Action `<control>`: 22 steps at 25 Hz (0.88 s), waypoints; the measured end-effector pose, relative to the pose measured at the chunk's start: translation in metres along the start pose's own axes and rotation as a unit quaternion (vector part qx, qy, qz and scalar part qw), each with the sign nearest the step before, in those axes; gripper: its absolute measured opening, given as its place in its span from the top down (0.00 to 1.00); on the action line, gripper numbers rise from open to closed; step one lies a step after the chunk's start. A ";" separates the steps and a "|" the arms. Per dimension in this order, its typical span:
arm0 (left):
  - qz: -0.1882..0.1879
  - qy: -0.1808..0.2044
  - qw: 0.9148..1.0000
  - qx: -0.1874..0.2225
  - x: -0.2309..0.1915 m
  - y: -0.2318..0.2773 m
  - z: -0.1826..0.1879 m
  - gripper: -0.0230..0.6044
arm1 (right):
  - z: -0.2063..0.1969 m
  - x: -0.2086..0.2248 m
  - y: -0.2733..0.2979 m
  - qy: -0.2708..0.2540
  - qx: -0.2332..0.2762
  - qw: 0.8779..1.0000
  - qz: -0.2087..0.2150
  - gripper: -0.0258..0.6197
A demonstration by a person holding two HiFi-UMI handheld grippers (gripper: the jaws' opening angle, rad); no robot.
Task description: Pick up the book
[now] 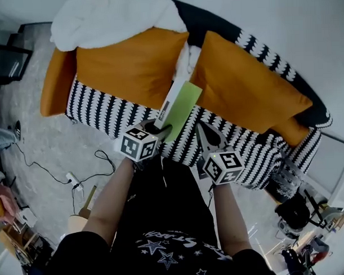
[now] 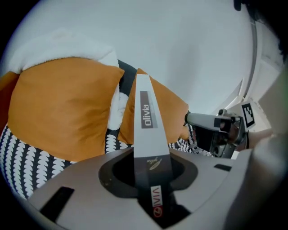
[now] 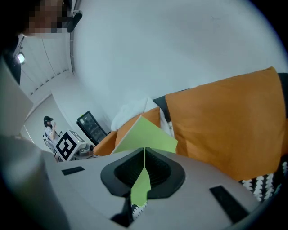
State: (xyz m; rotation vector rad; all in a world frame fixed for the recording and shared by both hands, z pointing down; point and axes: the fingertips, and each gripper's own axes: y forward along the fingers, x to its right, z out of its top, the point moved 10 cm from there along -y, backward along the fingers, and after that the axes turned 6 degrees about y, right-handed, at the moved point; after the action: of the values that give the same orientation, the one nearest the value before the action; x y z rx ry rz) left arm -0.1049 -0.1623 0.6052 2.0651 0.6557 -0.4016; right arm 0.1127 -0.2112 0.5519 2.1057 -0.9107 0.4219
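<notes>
The book point(image 1: 182, 105) has a green cover and a white spine, and it is lifted clear of the sofa, tilted up toward the cushions. My left gripper point(image 1: 160, 128) is shut on its lower end. In the left gripper view the printed spine point(image 2: 146, 117) runs straight up out of the jaws of the left gripper point(image 2: 150, 173). My right gripper point(image 1: 201, 127) hangs just right of the book's lower edge with its jaws shut. In the right gripper view the green cover point(image 3: 144, 134) lies just beyond the right gripper point(image 3: 144, 157); I cannot tell whether the tips touch it.
A black-and-white patterned sofa point(image 1: 103, 111) carries two orange cushions point(image 1: 130, 65) point(image 1: 249, 86) and a white blanket point(image 1: 111, 18). Cables and a power strip point(image 1: 76, 180) lie on the grey floor at left. A dark stand point(image 1: 293, 211) sits at lower right.
</notes>
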 end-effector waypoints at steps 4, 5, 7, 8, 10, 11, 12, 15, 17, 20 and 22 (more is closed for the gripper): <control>0.005 -0.012 1.000 0.021 0.013 -0.013 0.012 0.76 | 0.015 -0.005 -0.010 -0.001 0.016 1.000 0.015 0.92; 0.007 -0.013 1.000 0.024 0.017 -0.016 0.015 0.76 | 0.018 -0.005 -0.014 -0.001 0.019 1.000 0.018 0.92; 0.013 -0.009 0.999 0.030 0.024 -0.023 0.020 0.76 | 0.023 -0.008 -0.021 -0.006 0.023 0.999 0.023 0.92; 0.016 -0.006 0.999 0.035 0.027 -0.028 0.023 0.76 | 0.026 -0.010 -0.024 -0.010 0.024 0.999 0.024 0.92; 0.020 -0.002 0.999 0.045 0.033 -0.039 0.029 0.76 | 0.031 -0.016 -0.033 -0.016 0.028 0.999 0.027 0.92; 0.022 0.001 0.999 0.049 0.037 -0.044 0.031 0.76 | 0.032 -0.018 -0.037 -0.019 0.031 0.999 0.028 0.92; 0.025 0.003 0.998 0.053 0.041 -0.048 0.033 0.76 | 0.034 -0.019 -0.043 -0.020 0.035 0.999 0.029 0.92; 0.031 0.006 0.997 0.064 0.053 -0.060 0.038 0.76 | 0.037 -0.020 -0.059 -0.023 0.042 0.998 0.031 0.92; 0.035 0.002 0.996 0.076 0.061 -0.073 0.040 0.76 | 0.037 -0.024 -0.069 -0.024 0.043 0.998 0.032 0.92; 0.043 -0.006 0.993 0.105 0.071 -0.093 0.044 0.76 | 0.038 -0.024 -0.078 -0.033 0.046 0.998 0.037 0.92; 0.047 -0.010 0.992 0.119 0.076 -0.105 0.044 0.76 | 0.040 -0.023 -0.082 -0.037 0.048 0.998 0.034 0.92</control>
State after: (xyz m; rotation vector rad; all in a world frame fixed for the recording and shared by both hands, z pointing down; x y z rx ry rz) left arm -0.1073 -0.1296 0.4719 2.3056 0.5155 -0.4645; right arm 0.1565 -0.1959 0.4700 2.1955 -1.0257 0.4335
